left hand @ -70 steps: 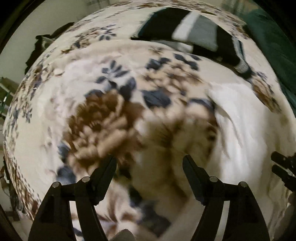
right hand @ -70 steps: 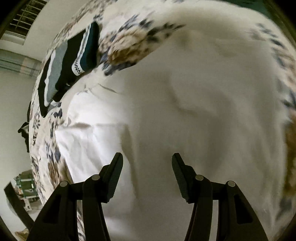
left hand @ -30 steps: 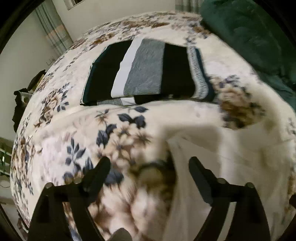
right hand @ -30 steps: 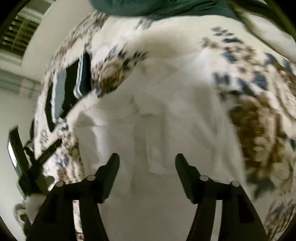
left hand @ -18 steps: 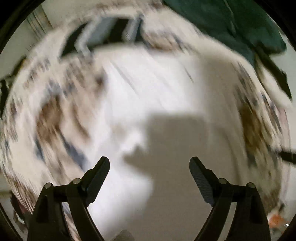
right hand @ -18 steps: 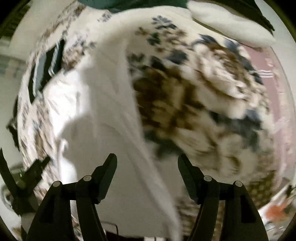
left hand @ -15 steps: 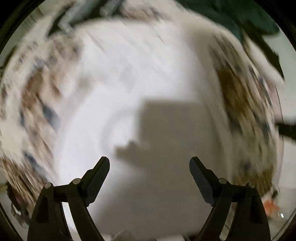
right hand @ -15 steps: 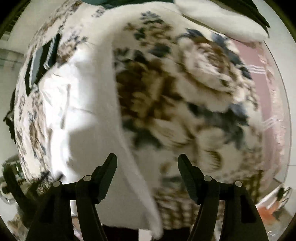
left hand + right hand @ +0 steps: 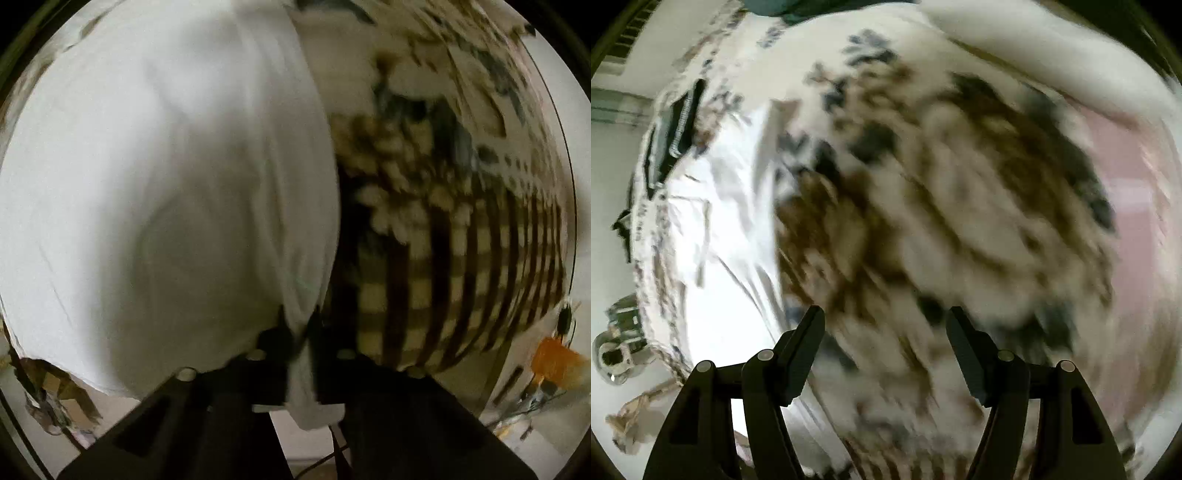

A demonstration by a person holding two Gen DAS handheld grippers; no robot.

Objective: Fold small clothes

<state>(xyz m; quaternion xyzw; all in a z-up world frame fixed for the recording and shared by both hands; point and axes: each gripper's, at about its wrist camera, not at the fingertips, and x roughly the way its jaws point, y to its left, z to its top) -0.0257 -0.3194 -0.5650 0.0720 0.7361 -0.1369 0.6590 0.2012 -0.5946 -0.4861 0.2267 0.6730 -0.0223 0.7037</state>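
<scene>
A white garment (image 9: 166,192) fills the left of the left wrist view and hangs over the bed's near edge. My left gripper (image 9: 301,334) is shut on a bunched fold of its right edge, with cloth trailing down between the fingers. In the right wrist view the same white garment (image 9: 713,229) lies spread on the flowered bedspread (image 9: 942,192) at the left. My right gripper (image 9: 886,332) is open and empty, over the bedspread just right of the garment's edge. Both views are blurred.
A folded black, grey and white striped garment (image 9: 674,133) lies at the far end of the bed. The bedspread's checked border (image 9: 461,266) hangs at the near edge. A dark green cloth (image 9: 798,9) lies at the top. Floor clutter (image 9: 550,365) shows at the lower right.
My left gripper has swung to the garment's near right edge and shut on it. My right gripper has moved right, off the garment and over the bedspread, still open.
</scene>
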